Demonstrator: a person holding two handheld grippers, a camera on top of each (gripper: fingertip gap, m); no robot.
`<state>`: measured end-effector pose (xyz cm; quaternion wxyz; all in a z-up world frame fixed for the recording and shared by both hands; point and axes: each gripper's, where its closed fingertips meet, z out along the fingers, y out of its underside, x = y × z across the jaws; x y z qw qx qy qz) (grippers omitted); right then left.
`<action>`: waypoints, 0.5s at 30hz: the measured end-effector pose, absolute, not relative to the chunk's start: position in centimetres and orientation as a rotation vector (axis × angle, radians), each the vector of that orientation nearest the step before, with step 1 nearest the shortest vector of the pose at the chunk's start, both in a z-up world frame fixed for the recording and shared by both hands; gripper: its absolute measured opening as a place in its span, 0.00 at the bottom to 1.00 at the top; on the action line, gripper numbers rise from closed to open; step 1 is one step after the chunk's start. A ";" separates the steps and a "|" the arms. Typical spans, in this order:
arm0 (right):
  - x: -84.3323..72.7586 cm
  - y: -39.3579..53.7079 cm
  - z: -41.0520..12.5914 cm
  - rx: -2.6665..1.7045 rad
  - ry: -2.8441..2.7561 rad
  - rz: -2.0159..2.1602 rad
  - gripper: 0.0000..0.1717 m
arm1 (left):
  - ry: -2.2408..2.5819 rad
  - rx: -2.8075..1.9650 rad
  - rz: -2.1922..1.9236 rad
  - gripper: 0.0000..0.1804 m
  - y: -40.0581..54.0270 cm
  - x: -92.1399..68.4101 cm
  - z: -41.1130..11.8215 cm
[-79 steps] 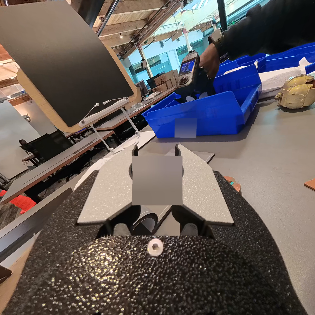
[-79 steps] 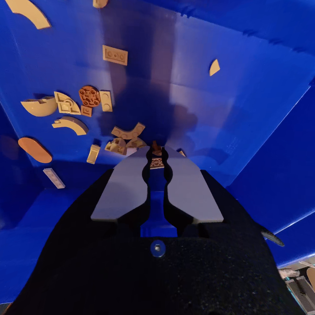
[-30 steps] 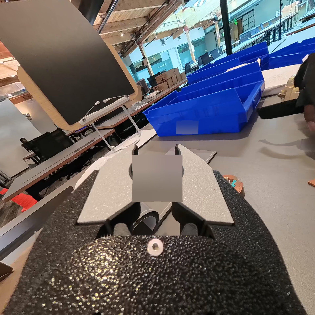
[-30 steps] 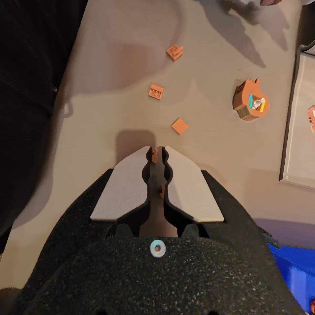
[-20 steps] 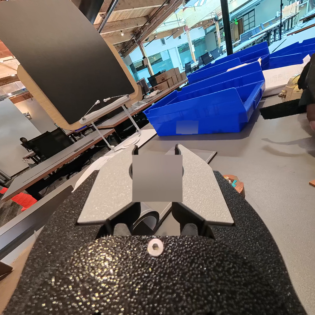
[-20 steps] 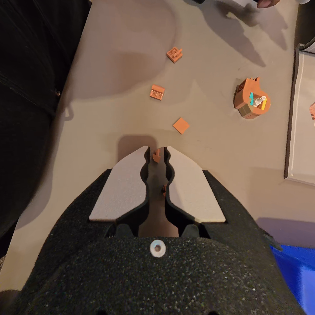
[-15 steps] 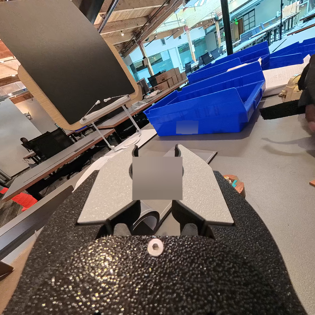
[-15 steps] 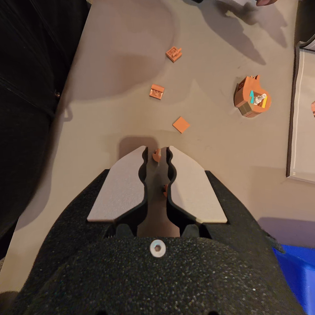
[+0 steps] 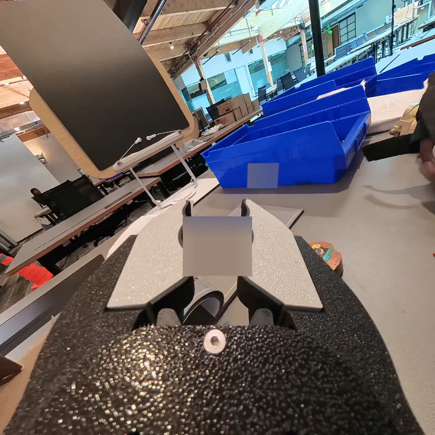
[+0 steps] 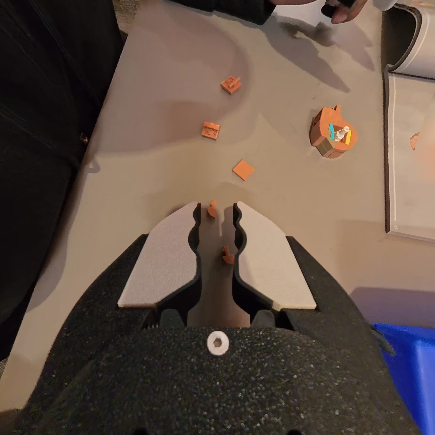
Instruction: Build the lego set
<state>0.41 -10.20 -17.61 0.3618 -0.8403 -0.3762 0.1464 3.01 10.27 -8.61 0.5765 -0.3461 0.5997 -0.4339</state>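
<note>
right gripper (image 10: 216,207) open over small orange piece (image 10: 212,209), booklet (image 10: 414,150) alongside

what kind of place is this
Most likely an open-plan office or workshop used for building-brick assembly: rows of desks and stacked cardboard boxes under exposed wooden beams, blue parts bins on the grey table, and loose orange bricks.

Small brick (image 10: 212,208) lies on table (image 10: 294,211), between gripper (image 10: 216,206) fingers
</note>
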 end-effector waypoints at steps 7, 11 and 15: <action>2.0 -10.6 -17.5 -2.211 -0.963 0.283 0.14 | 1.407 -0.804 -1.016 0.22 10.1 3.0 -8.5; 3.8 -12.0 -18.0 -2.317 -0.934 0.246 0.13 | 1.416 -0.793 -1.011 0.22 9.8 3.1 -8.5; 4.3 -12.7 -18.9 -2.398 -0.936 0.231 0.11 | 1.421 -0.786 -1.011 0.22 9.6 3.1 -8.5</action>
